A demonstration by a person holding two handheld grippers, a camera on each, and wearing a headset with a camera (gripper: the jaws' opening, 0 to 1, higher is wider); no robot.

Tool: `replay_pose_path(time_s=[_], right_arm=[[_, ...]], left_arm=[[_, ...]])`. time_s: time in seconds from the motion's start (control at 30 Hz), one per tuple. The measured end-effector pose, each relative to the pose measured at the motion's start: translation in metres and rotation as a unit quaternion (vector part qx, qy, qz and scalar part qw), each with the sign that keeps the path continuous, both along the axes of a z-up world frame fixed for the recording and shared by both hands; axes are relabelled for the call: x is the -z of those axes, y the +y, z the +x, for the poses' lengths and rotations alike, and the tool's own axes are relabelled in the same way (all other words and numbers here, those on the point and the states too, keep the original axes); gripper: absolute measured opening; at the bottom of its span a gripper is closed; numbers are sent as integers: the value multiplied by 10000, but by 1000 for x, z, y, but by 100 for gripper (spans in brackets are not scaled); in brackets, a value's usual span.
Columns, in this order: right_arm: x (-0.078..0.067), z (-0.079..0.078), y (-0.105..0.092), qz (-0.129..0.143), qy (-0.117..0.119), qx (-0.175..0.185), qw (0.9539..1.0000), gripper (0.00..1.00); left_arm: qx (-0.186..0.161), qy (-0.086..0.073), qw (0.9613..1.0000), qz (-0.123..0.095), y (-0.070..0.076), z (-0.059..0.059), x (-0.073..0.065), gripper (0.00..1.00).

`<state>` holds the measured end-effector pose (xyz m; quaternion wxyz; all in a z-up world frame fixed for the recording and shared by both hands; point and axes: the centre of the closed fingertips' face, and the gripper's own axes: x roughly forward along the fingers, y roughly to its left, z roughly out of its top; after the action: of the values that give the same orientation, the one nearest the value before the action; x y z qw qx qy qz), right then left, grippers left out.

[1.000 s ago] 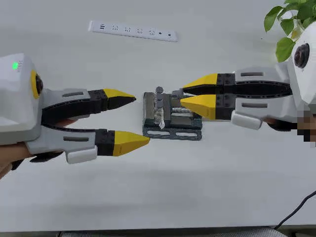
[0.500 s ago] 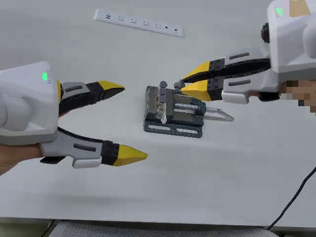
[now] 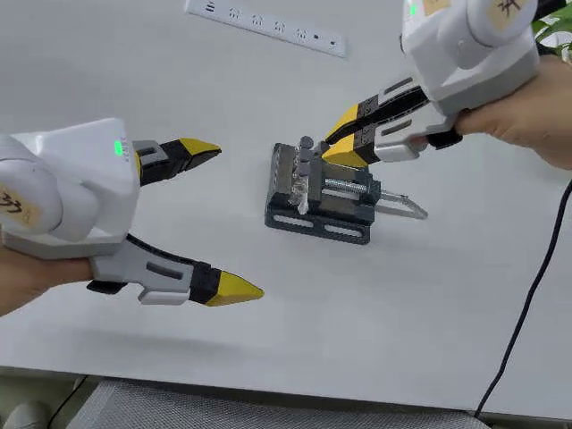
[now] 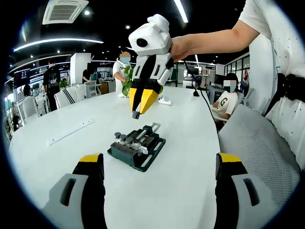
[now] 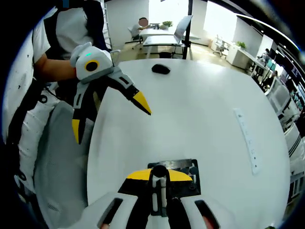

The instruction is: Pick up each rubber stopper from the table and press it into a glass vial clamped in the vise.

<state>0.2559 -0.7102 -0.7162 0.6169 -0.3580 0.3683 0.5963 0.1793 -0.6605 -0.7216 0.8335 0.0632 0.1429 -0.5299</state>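
Note:
A dark metal vise stands mid-table with a row of glass vials clamped in it, grey stoppers on their tops. My right gripper hangs tilted down just above the vials' far end, shut on a small grey rubber stopper. The left gripper view shows that stopper at its yellow tips, above the vise. In the right gripper view the vise lies directly under the jaws. My left gripper is wide open, left of the vise, holding nothing.
A white power strip lies at the table's far side. A black cable runs down the right edge, with a plant at the far right corner. A dark mouse sits farther off. The table's front edge is close.
My right gripper has risen and tipped downward over the vials, still holding the stopper. The left gripper has drawn back to the left, its jaws now wider apart. The head camera has shifted.

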Motion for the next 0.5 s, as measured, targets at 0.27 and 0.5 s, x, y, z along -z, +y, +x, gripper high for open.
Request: replay_pose_path(time_s=[0.27, 0.5], right_arm=[[24, 1, -1, -477, 124, -144, 9987, 5], [40, 2, -3, -767, 164, -196, 9967, 5]], left_arm=[[-46, -9, 10000, 47, 5, 0, 9, 99], [-27, 6, 9999, 135, 6, -3, 18, 99]])
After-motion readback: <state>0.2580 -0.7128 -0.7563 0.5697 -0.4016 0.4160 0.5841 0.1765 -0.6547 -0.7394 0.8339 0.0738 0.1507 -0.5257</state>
